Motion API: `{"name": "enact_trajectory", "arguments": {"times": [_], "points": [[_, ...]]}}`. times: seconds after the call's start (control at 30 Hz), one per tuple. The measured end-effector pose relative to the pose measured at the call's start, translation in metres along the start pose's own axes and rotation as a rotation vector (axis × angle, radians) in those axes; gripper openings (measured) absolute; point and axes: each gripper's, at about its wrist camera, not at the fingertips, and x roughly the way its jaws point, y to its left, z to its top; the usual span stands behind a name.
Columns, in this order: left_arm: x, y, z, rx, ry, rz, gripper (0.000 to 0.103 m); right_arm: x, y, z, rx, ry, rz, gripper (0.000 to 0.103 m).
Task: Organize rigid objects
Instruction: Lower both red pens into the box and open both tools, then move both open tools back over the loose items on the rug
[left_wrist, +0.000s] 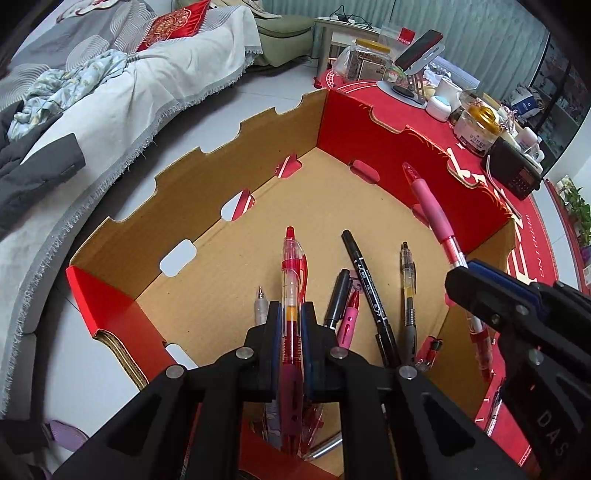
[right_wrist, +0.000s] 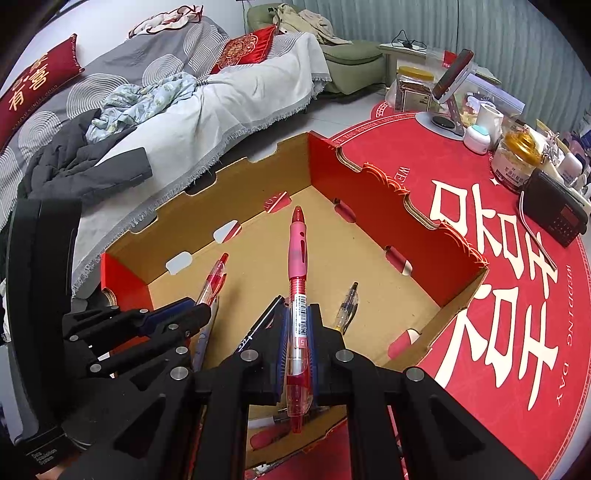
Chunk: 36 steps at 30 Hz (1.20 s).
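Note:
An open red cardboard box (left_wrist: 388, 147) with a brown inside stands on the red table mat. My left gripper (left_wrist: 290, 314) is shut on a clear red pen (left_wrist: 291, 273), held over the box floor. My right gripper (right_wrist: 299, 317) is shut on a pink-grip red pen (right_wrist: 298, 251), which also shows in the left wrist view as the pink pen (left_wrist: 428, 199) above the box. Several pens lie on the box floor: a black marker (left_wrist: 365, 288), a clear gel pen (left_wrist: 407, 288), a short black pen (left_wrist: 338, 299) and a small pink pen (left_wrist: 349, 319).
The round table (right_wrist: 461, 240) carries jars (right_wrist: 517, 162), a phone stand (right_wrist: 450, 88), a white cup (right_wrist: 489, 120) and a black radio (right_wrist: 554, 210) at the back right. A bed (right_wrist: 166, 92) with bedding and red cushions runs along the left, across a strip of floor.

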Motion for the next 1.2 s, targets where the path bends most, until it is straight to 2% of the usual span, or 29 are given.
{"name": "enact_trajectory", "arguments": {"times": [0.47, 0.53, 0.6, 0.73, 0.87, 0.97, 1.03, 1.2], "points": [[0.006, 0.001, -0.002, 0.000, 0.012, 0.007, 0.011, 0.010, -0.008, -0.001, 0.030, 0.027, -0.024, 0.011], [0.009, 0.001, -0.002, 0.007, 0.024, 0.004, 0.024, 0.011, -0.010, -0.002, 0.031, 0.029, -0.039, 0.011], [0.008, 0.000, -0.004, 0.012, 0.015, 0.004, 0.030, 0.012, -0.013, -0.002, 0.045, 0.035, -0.037, 0.011], [0.001, -0.001, -0.005, 0.021, -0.008, -0.003, 0.030, 0.005, -0.020, -0.005, 0.073, 0.022, -0.041, 0.011], [-0.019, -0.004, -0.010, 0.031, -0.064, -0.035, 0.031, -0.016, -0.031, -0.012, 0.130, -0.011, -0.022, 0.011], [-0.042, -0.008, -0.019, 0.055, -0.122, -0.065, 0.031, -0.044, -0.041, -0.030, 0.167, -0.060, -0.012, 0.011], [-0.062, -0.015, -0.033, 0.091, -0.160, -0.110, 0.031, -0.065, -0.047, -0.049, 0.184, -0.087, -0.018, 0.011], [-0.103, -0.053, -0.089, 0.236, -0.199, -0.217, 0.031, -0.087, -0.068, -0.118, 0.241, -0.052, -0.071, 0.011]]}}
